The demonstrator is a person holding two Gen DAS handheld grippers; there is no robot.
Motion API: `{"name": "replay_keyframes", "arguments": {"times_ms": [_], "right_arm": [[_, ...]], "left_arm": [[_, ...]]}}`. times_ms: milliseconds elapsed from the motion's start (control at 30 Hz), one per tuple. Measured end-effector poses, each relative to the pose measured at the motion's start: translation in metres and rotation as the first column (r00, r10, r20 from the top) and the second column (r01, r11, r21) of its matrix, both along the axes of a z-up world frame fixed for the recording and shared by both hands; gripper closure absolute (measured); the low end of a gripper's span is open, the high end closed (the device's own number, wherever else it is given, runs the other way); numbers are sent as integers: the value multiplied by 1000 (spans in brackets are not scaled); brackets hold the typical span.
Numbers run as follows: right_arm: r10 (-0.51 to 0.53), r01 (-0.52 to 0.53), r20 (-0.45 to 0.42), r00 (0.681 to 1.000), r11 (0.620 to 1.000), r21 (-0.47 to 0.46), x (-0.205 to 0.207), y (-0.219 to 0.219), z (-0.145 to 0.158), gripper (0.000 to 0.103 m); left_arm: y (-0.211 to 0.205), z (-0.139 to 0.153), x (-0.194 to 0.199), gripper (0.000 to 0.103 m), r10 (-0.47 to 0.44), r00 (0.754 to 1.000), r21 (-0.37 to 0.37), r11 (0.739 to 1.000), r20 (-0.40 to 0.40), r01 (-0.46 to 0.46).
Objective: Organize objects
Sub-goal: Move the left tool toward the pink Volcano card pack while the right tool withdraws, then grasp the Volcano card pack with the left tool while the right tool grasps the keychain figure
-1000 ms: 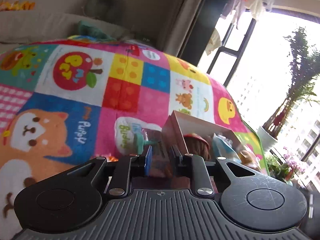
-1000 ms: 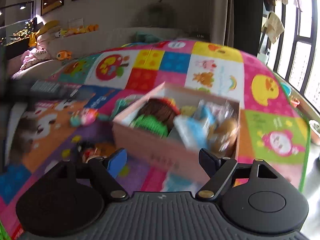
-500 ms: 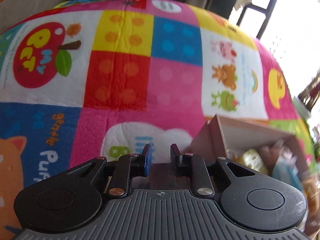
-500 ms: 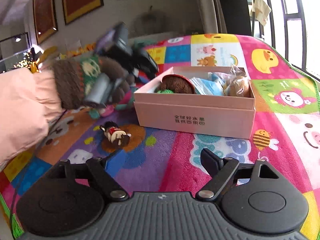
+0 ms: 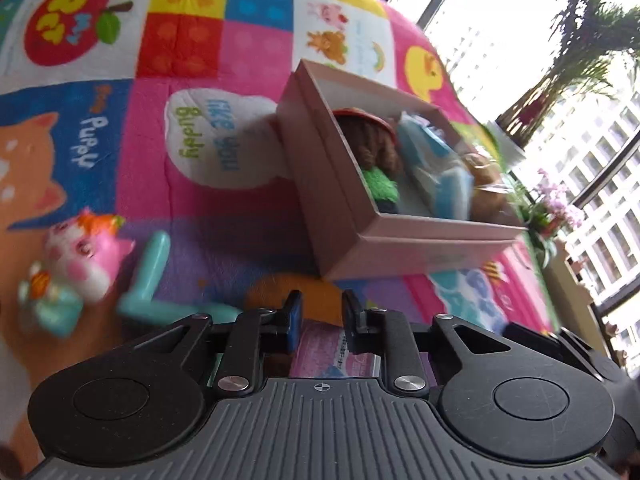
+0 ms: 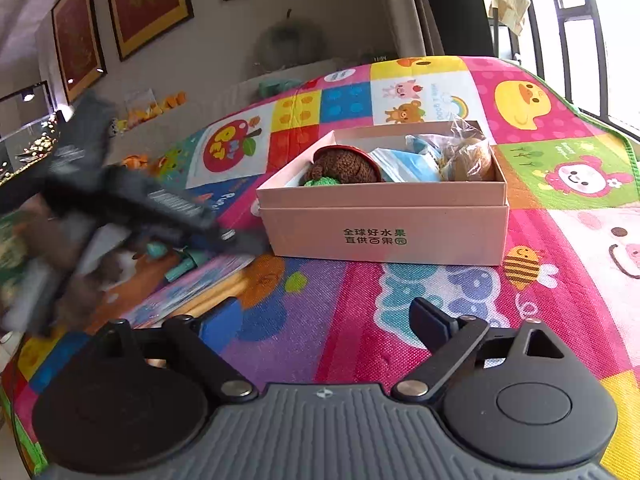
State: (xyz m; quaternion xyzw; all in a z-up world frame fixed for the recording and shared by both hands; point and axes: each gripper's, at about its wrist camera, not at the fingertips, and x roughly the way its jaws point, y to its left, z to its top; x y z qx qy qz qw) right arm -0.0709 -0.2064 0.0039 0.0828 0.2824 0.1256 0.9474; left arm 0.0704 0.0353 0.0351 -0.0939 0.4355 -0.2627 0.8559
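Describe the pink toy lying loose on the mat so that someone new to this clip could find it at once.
Start at the pink cardboard box on the colourful play mat. In the left wrist view, look left of the box, past the teal handle-shaped piece, near the picture's left edge. The pink toy is a blurred pink-and-white figure with an orange tuft, the only pink figure outside the box.

Matt pink cardboard box (image 6: 384, 236) on woven-textured printed mat (image 6: 560, 312); glossy plastic pig toy (image 5: 86, 256).

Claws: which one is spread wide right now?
The right claw: its jaws are opening, with only bare play mat between them. The left claw is shut, fingers close together.
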Motion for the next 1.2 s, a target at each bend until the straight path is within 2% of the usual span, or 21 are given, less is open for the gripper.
{"name": "replay_keyframes", "arguments": {"times_ms": [67,133,167,233,333,433,500,567,633,667,733,767,833,900,1000,1100,1200], "right_arm": [[-20,20,-6,1000,1000,0,1,0,0,3],[-30,30,-19,999,1000,5,4,-1,-1,1],[-31,32,-29,999,999,6,5,-2,-1,0],[-34,35,-53,998,999,6,9,-2,-3,0],[-18,19,-106,994,1000,3,18,-1,-6,0],[-13,12,-138,990,1000,-4,22,1,-9,0],[-6,3,-149,989,1000,-17,23,2,-10,0],[15,-24,-164,986,998,-53,24,5,-9,0],[60,-81,-193,979,991,-105,23,13,-5,0],[100,-120,-202,974,989,-89,19,17,-2,0],[215,-220,-161,963,975,-13,5,31,7,0],[267,-272,-138,954,962,-12,-2,44,12,0],[346,-353,-118,931,935,-43,-11,74,15,0],[377,-389,-135,916,918,-75,-10,100,10,3],[368,-389,-168,915,913,-121,-2,113,3,36],[291,-313,-135,947,932,-185,-2,94,4,39],[159,-186,-124,979,952,-243,2,56,2,39]], "left_arm": [[16,20,-24,80,63,992,-26,998,107,-61],[34,42,-53,80,127,966,-45,992,226,-120],[40,49,-67,80,138,952,-34,990,272,-133],[43,57,-93,79,86,940,26,995,329,-100],[33,49,-120,79,-60,950,145,989,308,15],[21,37,-136,79,-130,940,245,968,315,51],[19,31,-142,78,-153,936,282,957,318,61],[26,30,-141,74,-112,941,277,961,318,21],[44,34,-138,74,-15,947,232,971,320,-63],[54,36,-134,75,40,948,209,972,316,-111],[68,36,-127,76,136,944,178,964,301,-196],[71,35,-124,76,159,942,173,961,295,-217],[70,34,-119,76,156,945,176,961,288,-213],[62,34,-118,76,114,949,177,969,292,-171],[50,34,-120,76,40,950,192,976,311,-104],[38,32,-122,76,-48,948,232,972,313,-27],[31,26,-117,75,-102,948,262,965,302,20]]}}
